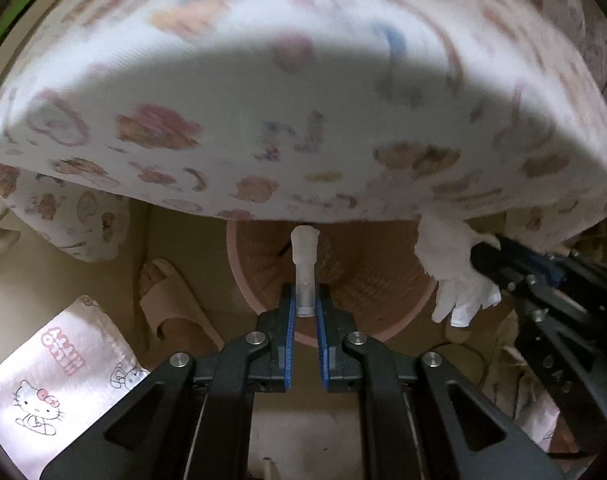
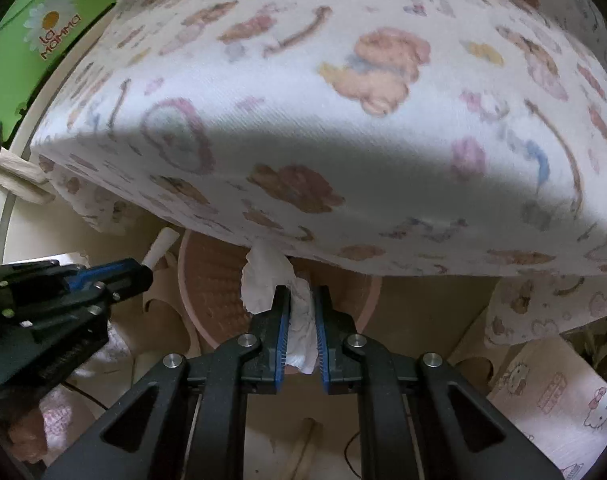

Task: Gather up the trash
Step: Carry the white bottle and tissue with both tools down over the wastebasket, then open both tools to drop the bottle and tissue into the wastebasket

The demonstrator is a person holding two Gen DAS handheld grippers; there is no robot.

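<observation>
My left gripper (image 1: 304, 300) is shut on a small translucent white plastic tube (image 1: 303, 264) that sticks out past its fingertips, over the mouth of a pink woven basket (image 1: 367, 280) on the floor. My right gripper (image 2: 302, 300) is shut on a crumpled white tissue (image 2: 263, 280), also above the pink basket (image 2: 211, 280). The left wrist view shows the right gripper (image 1: 483, 264) at the right with the tissue (image 1: 451, 264) bunched at its tip. The left gripper (image 2: 143, 276) enters the right wrist view from the left, the tube (image 2: 159, 250) poking beyond it.
A mattress edge with a cartoon-print sheet (image 1: 303, 120) overhangs the basket's far side. Beige slippers (image 1: 175, 300) lie left of the basket. A Hello Kitty tissue pack (image 1: 55, 380) sits at the lower left, and a green box (image 2: 43, 40) stands behind the bed.
</observation>
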